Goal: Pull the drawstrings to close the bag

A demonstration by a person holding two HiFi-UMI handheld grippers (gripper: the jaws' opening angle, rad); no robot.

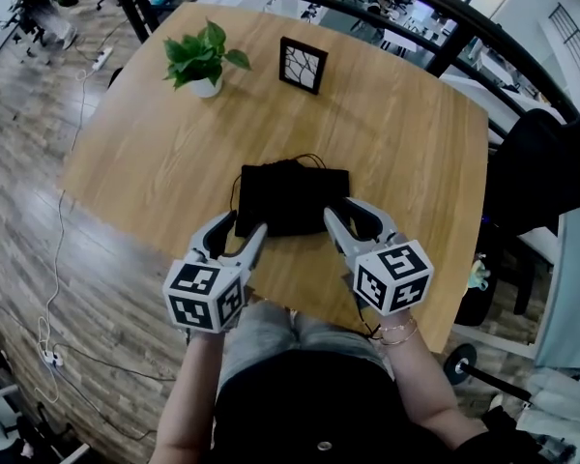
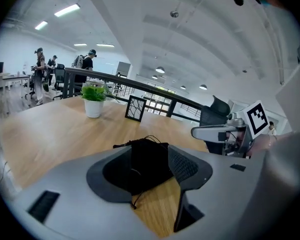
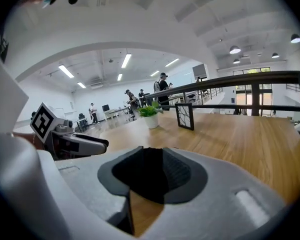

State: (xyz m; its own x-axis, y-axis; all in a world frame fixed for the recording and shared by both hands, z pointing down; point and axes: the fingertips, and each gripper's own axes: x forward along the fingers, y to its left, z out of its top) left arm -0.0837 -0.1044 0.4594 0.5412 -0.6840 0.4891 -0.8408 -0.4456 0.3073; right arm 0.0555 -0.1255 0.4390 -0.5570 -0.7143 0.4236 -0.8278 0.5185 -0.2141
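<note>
Two grippers: your left gripper and right gripper hold jaws spread, pinching nothing.
Bag: black, on table, 12 o'clock of both (drawstrings at its far edge).

Black drawstring bag lying flat on the wooden tabletop, toward its near edge.
Soft dark fabric pouch, roughly rectangular, is sitting with its far edge bunching slightly in the middle, where thin black drawstrings are looping loose onto the wood. One more cord is trailing down the left side, knotted end lying at the near side.
</note>
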